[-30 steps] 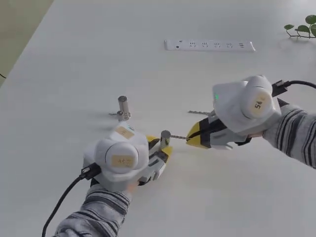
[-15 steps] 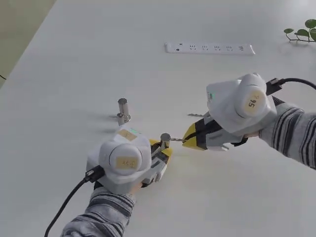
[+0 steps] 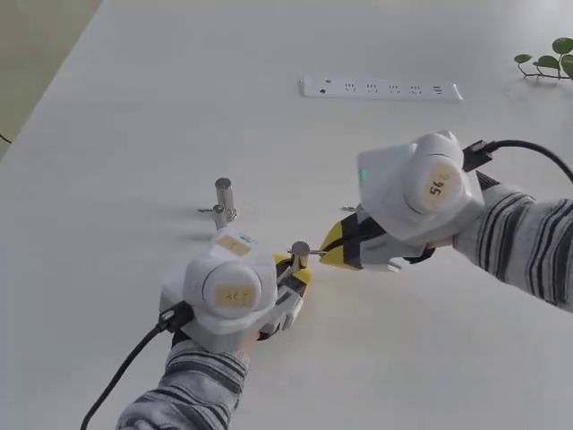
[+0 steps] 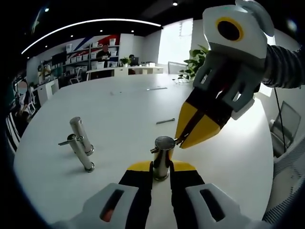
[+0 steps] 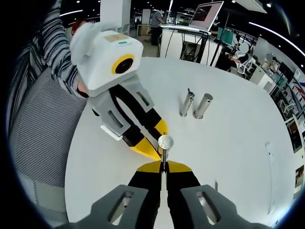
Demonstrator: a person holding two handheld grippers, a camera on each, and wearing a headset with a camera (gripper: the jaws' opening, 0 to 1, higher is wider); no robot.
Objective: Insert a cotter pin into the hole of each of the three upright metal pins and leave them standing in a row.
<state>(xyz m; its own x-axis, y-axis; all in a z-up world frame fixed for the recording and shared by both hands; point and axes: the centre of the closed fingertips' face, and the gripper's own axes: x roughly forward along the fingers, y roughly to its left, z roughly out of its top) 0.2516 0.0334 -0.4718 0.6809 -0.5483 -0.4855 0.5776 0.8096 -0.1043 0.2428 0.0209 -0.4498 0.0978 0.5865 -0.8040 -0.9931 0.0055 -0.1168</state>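
1. White worktop [image 3: 161,107] stretches wide, with a power strip [image 3: 380,87] near its far side and plant leaves [image 3: 546,55] in the far right corner. An open office with desks shows behind it in the gripper views.
2. The left tool [image 4: 162,168] is clenched on the lower part of an upright metal pin [image 4: 163,151]. The metal pin stands on the worktop close to the person.
3. The right tool [image 5: 163,167] is clenched on a thin cotter pin [image 3: 315,253] and holds it level at the hole near the metal pin's top. A short stub on the far side, seen in the left gripper view, suggests the tip is through, but it is too small to be sure.
4. Two other pins [image 4: 82,136] stand close together, behind and to the left. One has a cotter pin across it. A spare cotter pin [image 4: 165,121] lies flat on the worktop beyond the right tool.
5. Risk: the push comes sideways and high while the grip is low, so the metal pin could tilt or slip in the jaws.
6. Risk: a slanted entry could bend or jam the thin cotter pin.
7. Risk: a loose release could topple the metal pin and spoil the row.
8. Pose: two forearms in striped sleeves [image 3: 528,242] reach in, one from the near edge and one from the right. The tools meet tip to tip, with the right tool angled down and leftward.
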